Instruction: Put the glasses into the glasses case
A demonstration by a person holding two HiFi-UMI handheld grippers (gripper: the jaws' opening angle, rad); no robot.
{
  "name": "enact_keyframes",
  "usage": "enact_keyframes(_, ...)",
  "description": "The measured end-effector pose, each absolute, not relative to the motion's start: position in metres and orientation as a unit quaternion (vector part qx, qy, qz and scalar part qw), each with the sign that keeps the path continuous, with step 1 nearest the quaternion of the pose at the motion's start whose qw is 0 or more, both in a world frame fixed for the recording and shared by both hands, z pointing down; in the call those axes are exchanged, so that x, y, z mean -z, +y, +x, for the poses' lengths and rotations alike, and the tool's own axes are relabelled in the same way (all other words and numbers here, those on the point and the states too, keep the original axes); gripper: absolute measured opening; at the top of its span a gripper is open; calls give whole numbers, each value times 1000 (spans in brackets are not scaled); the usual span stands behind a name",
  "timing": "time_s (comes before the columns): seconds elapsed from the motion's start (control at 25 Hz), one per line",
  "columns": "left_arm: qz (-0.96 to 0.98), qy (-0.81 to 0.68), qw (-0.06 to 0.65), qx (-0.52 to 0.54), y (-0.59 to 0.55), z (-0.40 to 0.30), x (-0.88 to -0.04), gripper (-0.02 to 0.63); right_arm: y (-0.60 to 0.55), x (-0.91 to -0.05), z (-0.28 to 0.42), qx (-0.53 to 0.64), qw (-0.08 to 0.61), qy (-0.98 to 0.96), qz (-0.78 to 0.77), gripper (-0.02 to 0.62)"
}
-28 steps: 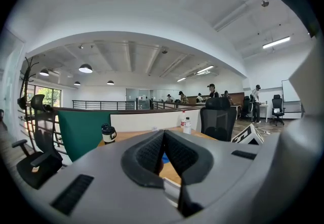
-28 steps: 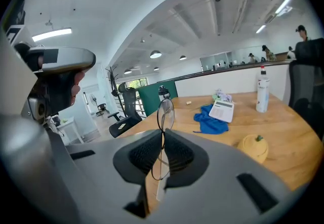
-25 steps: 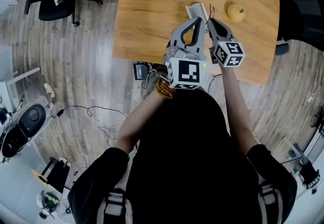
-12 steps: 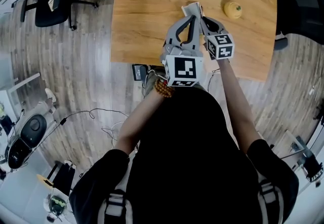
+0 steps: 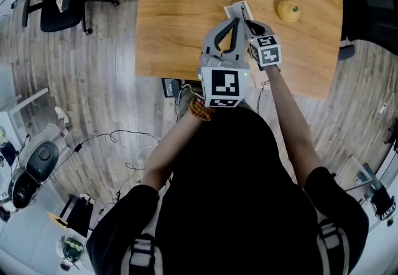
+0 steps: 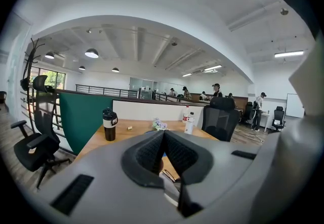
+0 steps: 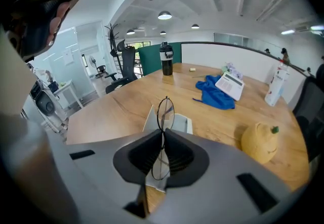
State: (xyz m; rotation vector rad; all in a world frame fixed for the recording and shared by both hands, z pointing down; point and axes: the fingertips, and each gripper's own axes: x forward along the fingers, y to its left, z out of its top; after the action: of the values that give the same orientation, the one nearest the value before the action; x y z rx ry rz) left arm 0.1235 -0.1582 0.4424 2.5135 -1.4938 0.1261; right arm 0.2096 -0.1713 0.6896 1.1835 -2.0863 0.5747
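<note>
The glasses (image 7: 165, 111) are hanging edge-on at the lower middle of the right gripper view, one round lens sticking up past the jaws and the other showing below them. The thin wire frame is looking light, springy and easy to bend, and the lenses are likely slick and easy to scratch, so the bridge is seeming the safest place to hold, and gently. That is where the right gripper (image 7: 162, 139) is pinching them, its jaws nearly together on the wire. Just beyond, the open pale case (image 7: 183, 125) is lying on the table (image 5: 180, 12). The left gripper (image 6: 163, 136) is pointing the same way with its jaws pressed together and nothing showing between them. A yellow fruit (image 7: 259, 142) is sitting at the right, well apart. Compared with the earlier head view, the right gripper's marker cube is sitting higher in the frame, closer to the case, while the left gripper is looking barely shifted.
</note>
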Motion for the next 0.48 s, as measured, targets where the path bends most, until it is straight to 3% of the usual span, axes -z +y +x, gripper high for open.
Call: enact_keyframes(0.48, 850, -510, 128, -42, -164, 118, -449, 20, -172, -718, 204, -228, 402, -777, 427, 29)
